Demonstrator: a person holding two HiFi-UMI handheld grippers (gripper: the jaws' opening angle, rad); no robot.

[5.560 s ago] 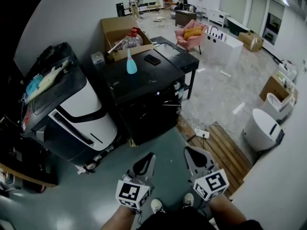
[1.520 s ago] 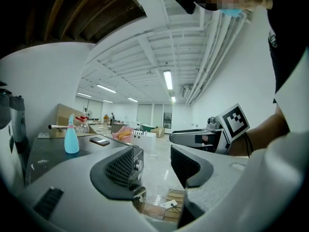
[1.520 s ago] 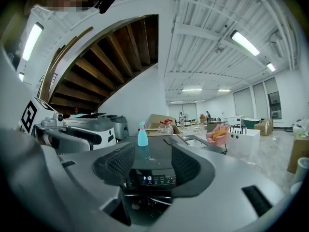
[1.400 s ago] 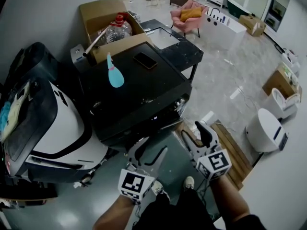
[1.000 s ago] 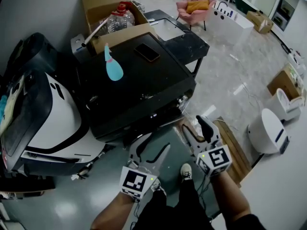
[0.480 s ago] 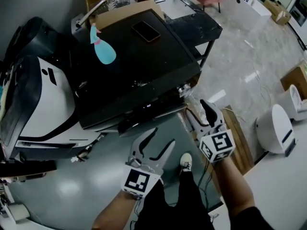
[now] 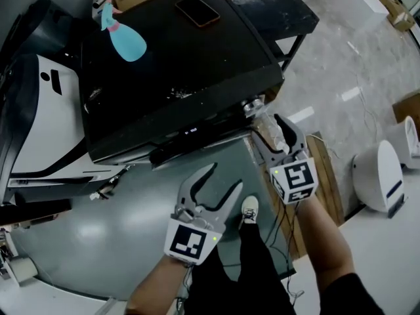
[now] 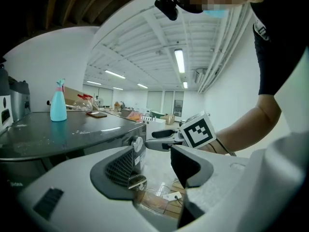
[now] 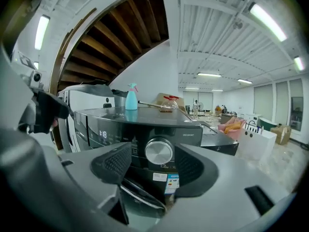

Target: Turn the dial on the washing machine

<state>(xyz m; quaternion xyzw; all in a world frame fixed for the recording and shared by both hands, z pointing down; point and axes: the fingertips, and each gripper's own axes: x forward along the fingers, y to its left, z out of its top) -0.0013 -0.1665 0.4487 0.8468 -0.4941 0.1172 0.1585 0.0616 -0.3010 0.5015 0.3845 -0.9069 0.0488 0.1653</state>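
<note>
Where glossy black washer (image 9: 193,128) front curves, round silvery dial (image 9: 159,152) protrudes.

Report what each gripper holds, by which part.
Nothing. Jaws of the right gripper, just opening, frame the round silver dial of the black washing machine untouched; the left gripper is open, empty.

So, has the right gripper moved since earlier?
Yes: right gripper neared the dial on the washing machine; jaws have just been opening, nothing between them.
</note>
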